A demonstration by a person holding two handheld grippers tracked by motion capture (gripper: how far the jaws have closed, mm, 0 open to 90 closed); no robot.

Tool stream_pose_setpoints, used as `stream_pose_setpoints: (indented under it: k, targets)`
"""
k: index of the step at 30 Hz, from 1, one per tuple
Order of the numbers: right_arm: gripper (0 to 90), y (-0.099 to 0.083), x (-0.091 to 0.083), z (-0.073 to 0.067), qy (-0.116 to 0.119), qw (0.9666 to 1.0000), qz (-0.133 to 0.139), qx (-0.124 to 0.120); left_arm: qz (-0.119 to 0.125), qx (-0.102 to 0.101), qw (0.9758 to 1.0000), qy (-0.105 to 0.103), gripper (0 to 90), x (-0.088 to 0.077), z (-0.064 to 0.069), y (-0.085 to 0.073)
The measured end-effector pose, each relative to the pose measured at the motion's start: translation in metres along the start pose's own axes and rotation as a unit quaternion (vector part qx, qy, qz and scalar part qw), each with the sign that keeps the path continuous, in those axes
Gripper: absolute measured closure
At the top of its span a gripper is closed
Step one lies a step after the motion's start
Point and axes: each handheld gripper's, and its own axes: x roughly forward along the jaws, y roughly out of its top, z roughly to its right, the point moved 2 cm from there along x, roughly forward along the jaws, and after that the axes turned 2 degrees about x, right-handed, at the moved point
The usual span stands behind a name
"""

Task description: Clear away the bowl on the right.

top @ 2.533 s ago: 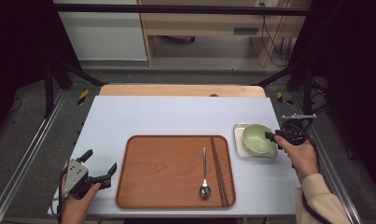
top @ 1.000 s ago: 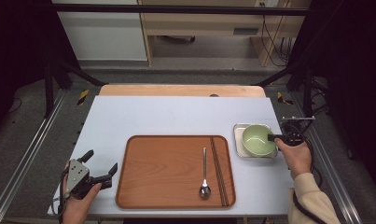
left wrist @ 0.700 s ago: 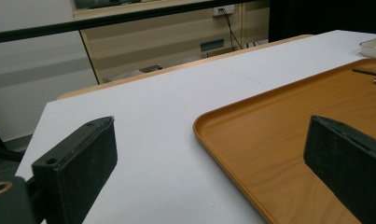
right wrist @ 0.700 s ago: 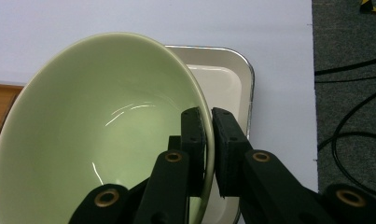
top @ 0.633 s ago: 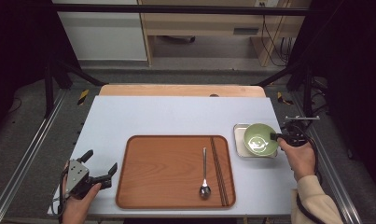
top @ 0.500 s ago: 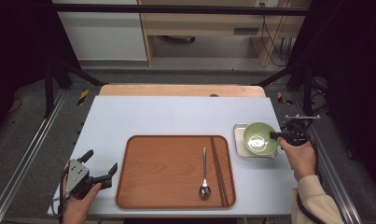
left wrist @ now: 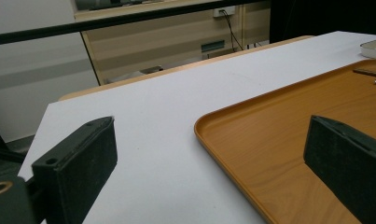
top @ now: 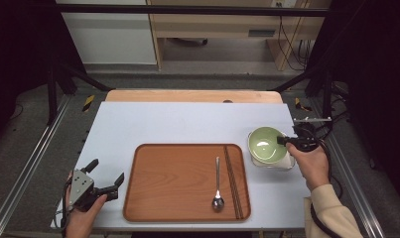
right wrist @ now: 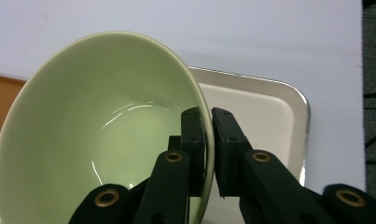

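Two grippers: right gripper (top: 287, 140) pinches green bowl (top: 265, 145) rim at 3 o'clock, above white dish (right wrist: 265, 116); left gripper (top: 104, 178) fingers open, nothing btwn.

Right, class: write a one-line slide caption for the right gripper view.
Right gripper pinching a green bowl's rim above a white tray.

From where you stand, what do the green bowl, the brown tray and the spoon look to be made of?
Green bowl: probably glazed ceramic; smooth, glossy, with bright curved glints inside.
Brown tray: looks like wood or wood-look laminate; faint grain lines, satin sheen, rounded raised rim.
Spoon: apparently polished metal; silvery, with a shiny reflective scoop.
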Motion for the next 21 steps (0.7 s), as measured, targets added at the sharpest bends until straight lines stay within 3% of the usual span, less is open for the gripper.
stream_pose_setpoints:
  k: [21]
  targets:
    - [83.9,0.012,0.007,-0.063,0.054,0.9973,-0.006,-0.048,0.001,-0.001,1.0,0.0,2.5,0.0,0.0,0.0]
